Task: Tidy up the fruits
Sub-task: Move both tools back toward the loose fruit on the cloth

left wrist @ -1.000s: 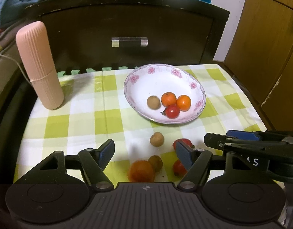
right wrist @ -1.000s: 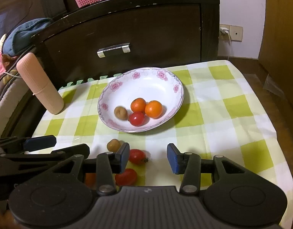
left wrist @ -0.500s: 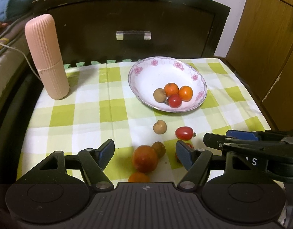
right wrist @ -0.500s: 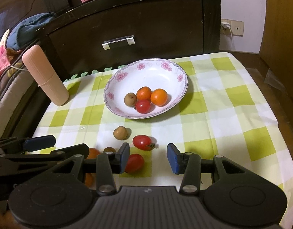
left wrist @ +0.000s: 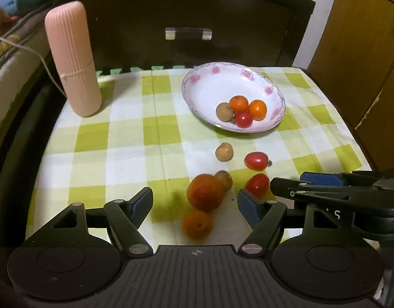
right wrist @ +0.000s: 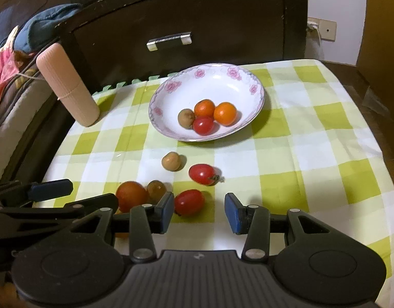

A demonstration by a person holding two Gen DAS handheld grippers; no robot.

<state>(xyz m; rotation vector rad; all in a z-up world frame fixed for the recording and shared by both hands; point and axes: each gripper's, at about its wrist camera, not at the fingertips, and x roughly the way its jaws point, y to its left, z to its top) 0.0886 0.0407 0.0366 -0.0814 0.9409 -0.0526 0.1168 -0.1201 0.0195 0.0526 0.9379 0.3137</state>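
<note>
A white floral bowl (left wrist: 204, 91) (right wrist: 222, 82) holds two oranges, a cherry tomato and a brown longan. Loose on the checked cloth lie a large red-orange fruit (left wrist: 204, 192) (right wrist: 131, 196), a small orange (left wrist: 197, 224), two longans (left wrist: 224, 152) (left wrist: 224, 178) and two cherry tomatoes (left wrist: 257, 160) (left wrist: 257, 184). My left gripper (left wrist: 194, 204) is open and empty, with the large fruit and small orange between its fingers. My right gripper (right wrist: 199, 211) is open and empty, a cherry tomato (right wrist: 189, 202) just ahead of its left finger.
A ribbed pink cylinder (left wrist: 72, 59) (right wrist: 67, 86) stands at the cloth's back left. A dark wooden drawer front with a metal handle (left wrist: 188, 34) rises behind the table. Wooden panels (left wrist: 364, 51) stand to the right. The cloth's edges drop off left and right.
Both grippers have drawn back from the bowl. More loose fruit now shows in front of them, and the small orange has come into the left view. Both stay open.
</note>
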